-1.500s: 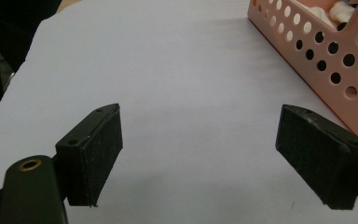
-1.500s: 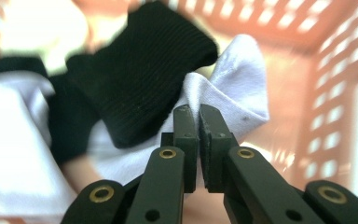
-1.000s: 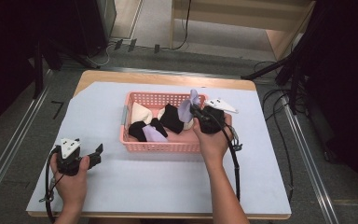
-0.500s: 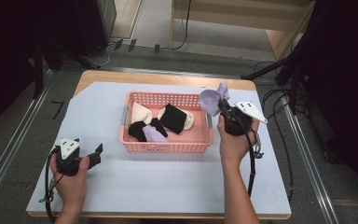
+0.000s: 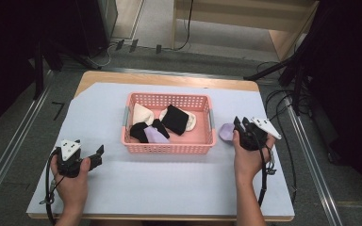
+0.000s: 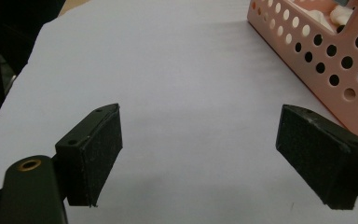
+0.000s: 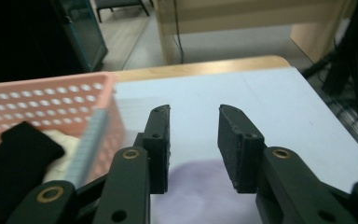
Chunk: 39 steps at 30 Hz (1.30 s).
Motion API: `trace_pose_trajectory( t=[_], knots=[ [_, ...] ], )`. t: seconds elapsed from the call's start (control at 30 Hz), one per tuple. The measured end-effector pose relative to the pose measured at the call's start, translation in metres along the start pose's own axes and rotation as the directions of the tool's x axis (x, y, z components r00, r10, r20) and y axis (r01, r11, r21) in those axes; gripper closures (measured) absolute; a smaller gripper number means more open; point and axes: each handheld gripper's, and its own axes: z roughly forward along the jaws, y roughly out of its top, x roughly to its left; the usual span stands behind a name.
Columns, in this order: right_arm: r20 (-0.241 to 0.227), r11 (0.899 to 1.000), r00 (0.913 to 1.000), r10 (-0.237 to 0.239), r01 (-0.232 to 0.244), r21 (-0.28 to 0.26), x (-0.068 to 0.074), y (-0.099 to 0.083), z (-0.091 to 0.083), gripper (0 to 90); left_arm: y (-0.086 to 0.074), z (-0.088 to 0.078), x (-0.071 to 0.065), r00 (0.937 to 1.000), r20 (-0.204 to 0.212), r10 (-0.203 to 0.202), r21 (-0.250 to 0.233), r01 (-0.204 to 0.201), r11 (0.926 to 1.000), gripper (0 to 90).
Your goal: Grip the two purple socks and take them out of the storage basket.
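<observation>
A pink perforated basket (image 5: 167, 149) stands mid-table and holds black (image 5: 175, 118), cream (image 5: 141, 114) and lavender (image 5: 156, 136) cloth pieces. One more lavender piece (image 5: 226, 132) lies on the white sheet just right of the basket. My right gripper (image 5: 241, 122) hovers at its right edge, open. In the right gripper view the jaws (image 7: 193, 116) stand apart over that lavender piece (image 7: 196, 186), with the basket (image 7: 51, 100) at the left. My left gripper (image 5: 97, 155) rests front left, open and holding nothing. Its jaws (image 6: 200, 126) are wide apart over bare sheet, with the basket's corner (image 6: 335, 60) ahead to the right.
The white sheet (image 5: 169, 188) covers most of the wooden table. Metal floor rails (image 5: 9, 155) run along both sides. Cables (image 5: 283, 101) and dark stands lie beyond the right edge, and wooden furniture (image 5: 245, 23) stands at the back.
My right gripper carried the lavender piece from over the basket to the right, brought it down onto the sheet and let go. The left gripper stayed put.
</observation>
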Motion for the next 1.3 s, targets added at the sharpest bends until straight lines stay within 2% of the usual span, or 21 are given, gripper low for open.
trace_pose_trajectory(
  t=[0.07, 0.1, 0.2, 0.3, 0.4, 0.5, 0.57, 0.67, 0.77, 0.8, 0.87, 0.9, 1.0, 1.07, 1.17, 1.3],
  knots=[
    [-0.043, 1.000, 0.9990, -0.014, 0.014, 0.003, 0.013, 0.002, -0.001, 63.6, 0.000, 0.000, 0.000, 1.0000, 0.000, -0.001, 0.000, 0.001, 1.0000, 15.5],
    [-0.066, 0.999, 0.9971, -0.037, 0.037, 0.005, 0.021, 0.003, -0.001, 63.4, 0.000, 0.000, 0.000, 1.0000, 0.000, 0.001, 0.002, -0.001, 1.0000, 15.5],
    [-0.138, 0.994, 0.9856, -0.098, 0.103, 0.027, 0.050, 0.004, 0.002, 62.8, 0.000, 0.000, 0.000, 1.0000, 0.000, 0.001, 0.002, -0.001, 1.0000, 15.5],
    [-0.220, 0.986, 0.9667, -0.131, 0.150, 0.071, 0.081, 0.003, 0.005, 62.8, 0.000, 0.000, 0.000, 1.0000, 0.001, 0.002, 0.002, -0.002, 1.0000, 15.5],
    [-0.301, 0.976, 0.9440, -0.134, 0.179, 0.126, 0.109, 0.001, 0.011, 63.0, 0.000, 0.000, 0.000, 1.0000, 0.002, 0.002, 0.002, -0.003, 1.0000, 15.5],
    [-0.369, 0.956, 0.9173, -0.151, 0.231, 0.183, 0.134, -0.007, 0.020, 63.1, 0.000, 0.000, 0.001, 1.0000, 0.004, 0.003, 0.002, -0.003, 1.0000, 15.5],
    [-0.396, 0.942, 0.9053, -0.152, 0.254, 0.219, 0.147, -0.013, 0.026, 63.0, 0.000, 0.000, 0.000, 1.0000, 0.004, -0.003, -0.002, 0.003, 1.0000, 15.5],
    [-0.397, 0.932, 0.9054, -0.151, 0.265, 0.249, 0.163, -0.018, 0.033, 62.9, 0.000, 0.001, 0.000, 1.0000, 0.003, -0.007, 0.001, 0.007, 1.0000, 15.5],
    [-0.409, 0.923, 0.9035, -0.127, 0.259, 0.285, 0.176, -0.019, 0.039, 62.8, 0.000, 0.000, 0.000, 1.0000, 0.003, -0.006, 0.002, 0.006, 1.0000, 15.5],
    [-0.415, 0.919, 0.9003, -0.130, 0.266, 0.290, 0.180, -0.020, 0.041, 62.7, 0.000, 0.000, 0.001, 1.0000, 0.003, -0.005, 0.004, 0.005, 1.0000, 15.5],
    [-0.421, 0.907, 0.8977, -0.131, 0.280, 0.315, 0.188, -0.021, 0.044, 62.0, 0.000, 0.000, 0.001, 1.0000, 0.004, -0.006, 0.004, 0.006, 1.0000, 15.5],
    [-0.428, 0.908, 0.8957, -0.120, 0.273, 0.318, 0.191, -0.022, 0.045, 61.5, 0.000, 0.000, 0.001, 1.0000, 0.006, -0.006, 0.007, 0.006, 1.0000, 15.5],
    [-0.437, 0.898, 0.8945, -0.093, 0.265, 0.351, 0.199, -0.022, 0.049, 57.5, 0.000, 0.000, 0.001, 1.0000, 0.006, -0.006, 0.007, 0.006, 1.0000, 15.5],
    [-0.430, 0.887, 0.9003, -0.071, 0.254, 0.386, 0.202, -0.022, 0.052, 55.2, 0.000, 0.000, 0.001, 1.0000, 0.006, -0.006, 0.007, 0.006, 1.0000, 15.5],
    [-0.400, 0.864, 0.9125, -0.087, 0.269, 0.426, 0.206, -0.023, 0.060, 53.8, 0.000, 0.000, 0.001, 0.9999, 0.008, -0.009, 0.006, 0.009, 0.9999, 15.5],
    [-0.401, 0.835, 0.9145, -0.055, 0.262, 0.483, 0.209, -0.024, 0.067, 52.5, 0.000, 0.000, 0.001, 0.9999, 0.008, -0.007, 0.007, 0.007, 0.9999, 15.5]
  ],
)
